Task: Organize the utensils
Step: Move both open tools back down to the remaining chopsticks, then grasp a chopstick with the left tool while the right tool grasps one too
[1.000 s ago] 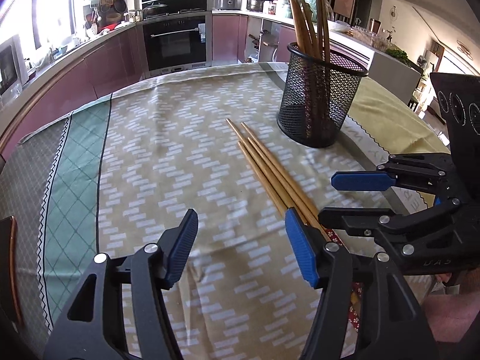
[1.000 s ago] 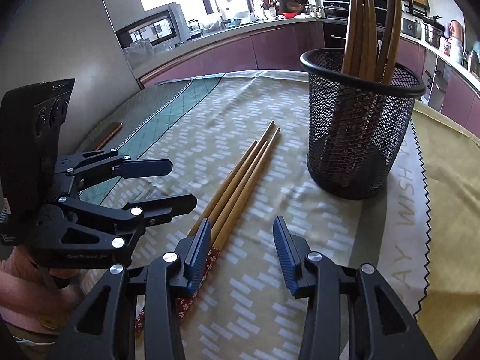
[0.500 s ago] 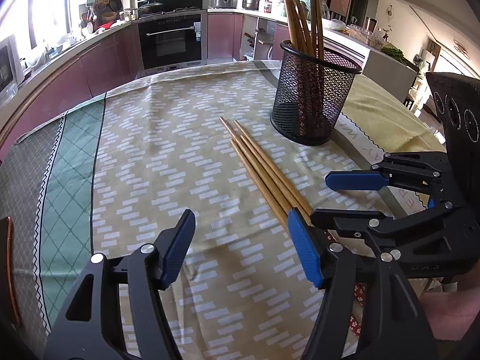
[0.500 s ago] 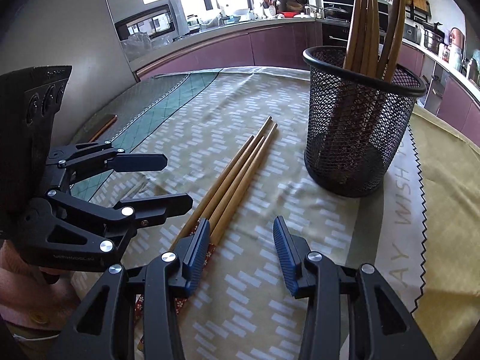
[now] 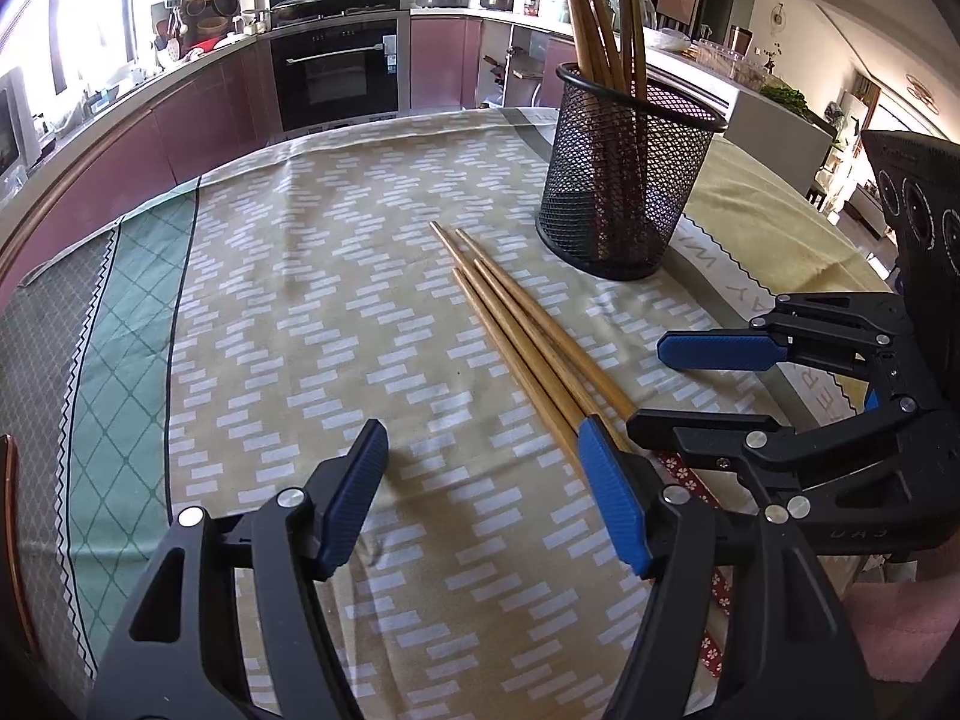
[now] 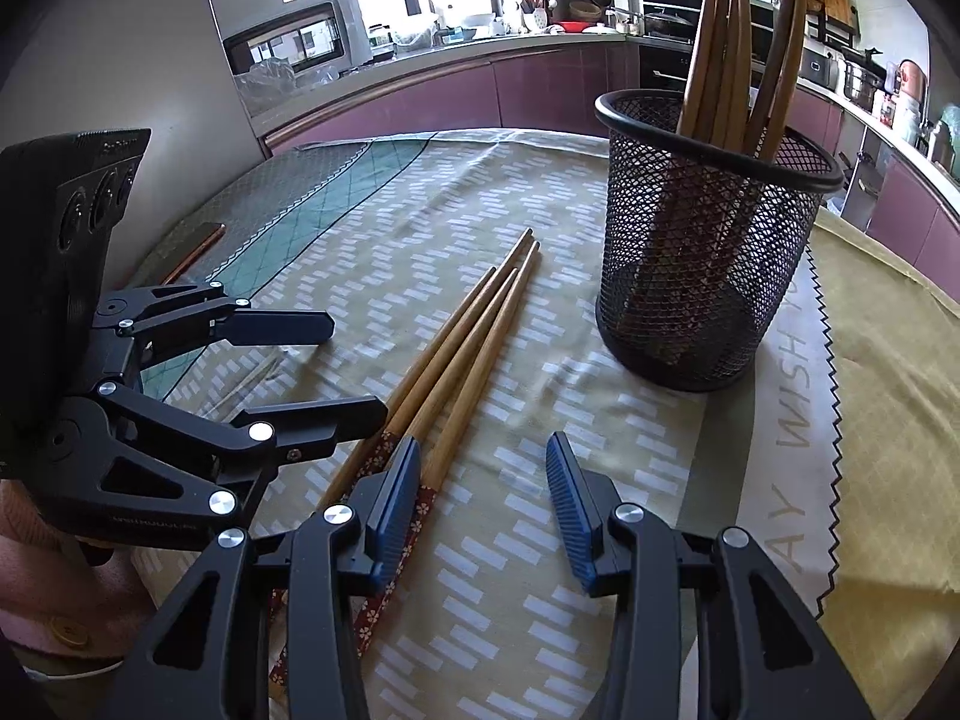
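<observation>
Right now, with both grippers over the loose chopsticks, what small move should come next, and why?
Probably slide the right gripper sideways over the chopsticks and lower it. Four lie flat on the tablecloth, beside its inner fingers rather than between them. The left gripper is opening on bare cloth. The mesh holder stands upright, already holding others.

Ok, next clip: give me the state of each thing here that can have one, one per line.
Loose chopsticks: four, lying flat together on the tablecloth, not gripped.
Mesh holder: upright, already holding several wooden utensils.
Left gripper: jaws opening, nothing between them; one pad beside the chopsticks' patterned ends.
Right gripper: open, empty, one pad over the chopsticks.
Oven: door shut.
</observation>
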A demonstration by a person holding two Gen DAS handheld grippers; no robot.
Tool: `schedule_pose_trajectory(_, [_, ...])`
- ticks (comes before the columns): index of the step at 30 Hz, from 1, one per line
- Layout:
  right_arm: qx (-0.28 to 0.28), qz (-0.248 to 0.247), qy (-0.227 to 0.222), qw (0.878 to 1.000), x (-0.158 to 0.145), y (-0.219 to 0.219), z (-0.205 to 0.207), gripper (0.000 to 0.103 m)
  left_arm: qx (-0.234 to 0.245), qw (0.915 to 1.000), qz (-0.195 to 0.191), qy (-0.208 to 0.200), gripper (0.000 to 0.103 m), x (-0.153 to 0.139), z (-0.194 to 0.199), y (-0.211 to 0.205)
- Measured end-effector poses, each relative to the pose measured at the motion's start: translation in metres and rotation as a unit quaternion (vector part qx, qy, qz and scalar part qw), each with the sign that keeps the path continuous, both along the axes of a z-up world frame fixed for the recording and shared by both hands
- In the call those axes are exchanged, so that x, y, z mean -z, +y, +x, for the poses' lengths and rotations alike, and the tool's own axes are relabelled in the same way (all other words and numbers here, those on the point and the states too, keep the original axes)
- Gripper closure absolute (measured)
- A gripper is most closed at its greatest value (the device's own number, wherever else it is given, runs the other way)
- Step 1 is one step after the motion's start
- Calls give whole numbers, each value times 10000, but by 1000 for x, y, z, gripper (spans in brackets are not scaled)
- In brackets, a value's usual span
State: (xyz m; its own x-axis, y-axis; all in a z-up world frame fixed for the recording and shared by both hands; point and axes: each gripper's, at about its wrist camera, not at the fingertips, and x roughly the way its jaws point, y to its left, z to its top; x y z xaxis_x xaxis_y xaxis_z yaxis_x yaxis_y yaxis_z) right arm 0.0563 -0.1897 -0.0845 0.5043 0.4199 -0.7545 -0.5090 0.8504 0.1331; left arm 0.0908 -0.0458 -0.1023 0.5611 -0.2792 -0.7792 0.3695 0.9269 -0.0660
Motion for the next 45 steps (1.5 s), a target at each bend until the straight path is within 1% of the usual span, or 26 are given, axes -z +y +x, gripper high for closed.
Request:
schedule_pose_trajectory(10, [23, 23, 2, 10000, 0, -2, 1, 63, 9, 10000, -2, 31, 39, 0, 5, -2])
schedule_pose_trajectory(17, [23, -8, -4, 10000, 0, -2, 1, 64, 2, 10000, 95, 27, 50, 1, 4, 1])
schedule_pose_trajectory(19, [35, -48, -12, 10000, 0, -2, 2, 64, 0, 9999, 102, 30, 54, 1, 5, 3])
schedule_pose_trajectory(21, [44, -63, -20, 10000, 0, 0, 4, 65, 12, 9999, 105, 31, 61, 1, 6, 4])
schedule_pose_trajectory(23, [50, -88, -30, 9999, 0, 2, 8, 66, 11, 9999, 115, 25, 65, 1, 8, 5])
schedule_pose_trajectory(25, [53, -112, -44, 9999, 0, 6, 12, 69, -14, 9999, 136, 12, 71, 1, 11, 5])
schedule_pose_trajectory(27, [59, -126, -67, 9999, 0, 8, 16, 71, -59, 9999, 108, 12, 80, 1, 14, 5])
schedule_pose_trajectory(29, [67, -112, -64, 9999, 0, 10, 19, 73, -115, 9999, 80, 14, 84, 1, 15, 6])
schedule_pose_trajectory(32, [105, -36, -26, 9999, 1, 6, 21, 81, -180, 9998, 48, 7, 86, 1, 16, 5])
schedule_pose_trajectory(33, [130, 3, -5, 9999, 1, 4, 22, 85, -205, 9998, 48, -7, 87, 1, 16, 6])
schedule_pose_trajectory(34, [159, 73, 34, 9998, 1, 1, 23, 90, -221, 9997, 52, -21, 87, 1, 16, 5])
schedule_pose_trajectory(35, [179, 162, 90, 9997, 1, -2, 23, 93, -235, 9997, 46, -25, 88, 0, 16, 6])
schedule_pose_trajectory(40, [260, 311, 135, 9991, 1, -8, 20, 97, -262, 9997, -4, -33, 93, -2, 14, 8])
schedule_pose_trajectory(41, [264, 343, 133, 9990, 0, -9, 19, 97, -262, 9996, -4, -44, 96, -3, 13, 9])
schedule_pose_trajectory(42, [259, 364, 127, 9989, -1, -10, 18, 97, -249, 9997, -29, -58, 102, -4, 12, 9])
schedule_pose_trajectory(45, [231, 422, 83, 9988, -4, -12, 14, 97, -213, 9998, -29, -31, 101, -5, 12, 10])
